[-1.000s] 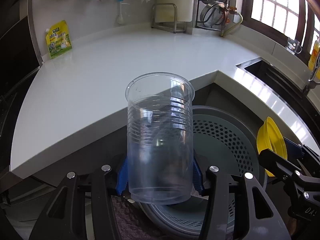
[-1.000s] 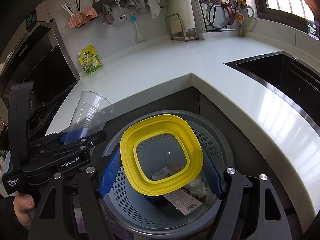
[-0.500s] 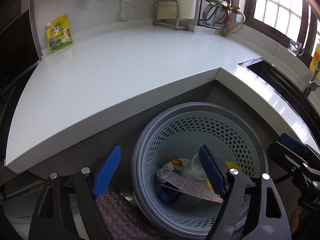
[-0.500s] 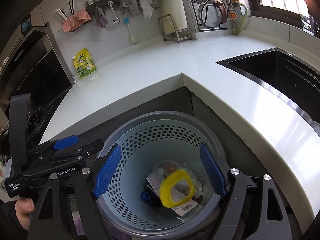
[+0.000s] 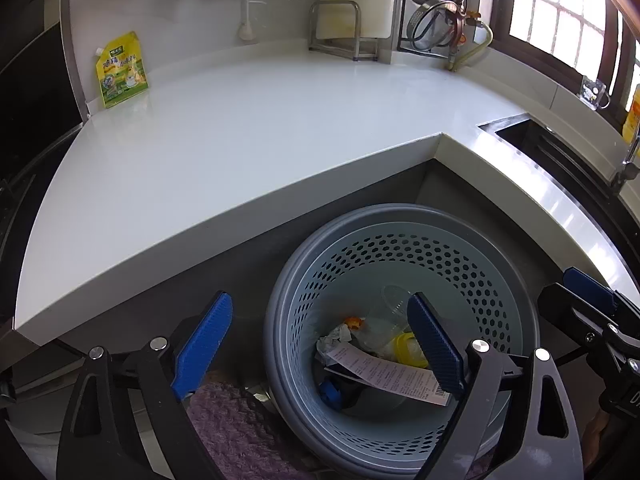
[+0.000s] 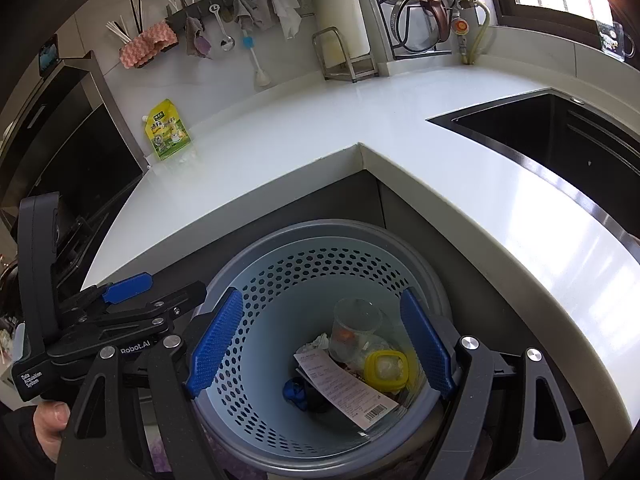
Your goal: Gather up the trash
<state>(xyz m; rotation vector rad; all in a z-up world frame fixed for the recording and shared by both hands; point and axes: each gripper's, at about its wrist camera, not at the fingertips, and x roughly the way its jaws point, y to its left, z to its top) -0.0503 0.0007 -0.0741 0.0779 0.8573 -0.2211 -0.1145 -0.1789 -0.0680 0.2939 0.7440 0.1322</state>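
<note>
I am holding both grippers over the bin (image 6: 256,292) on the floor in the corner under the counter (image 5: 248,136). My left gripper (image 5: 320,344) is gaping wide with nothing between its blue pads, and my right gripper (image 6: 320,344) is spread just as wide and gripping nothing. The trash is lying at the bottom of the bin: a clear cup (image 6: 354,326) on its side, a yellow lid (image 6: 386,368) just beside it, a receipt (image 6: 344,390) and some crumpled paper (image 6: 318,340).

I am judging this drop as done. The risk from here is that I am hovering close to the bin's rim, so an outstretched finger could be catching it and tipping the bin as I pull away. The yellow pouch (image 5: 120,70) standing by the wall may not be trash, and I could be grabbing it wrongly.
</note>
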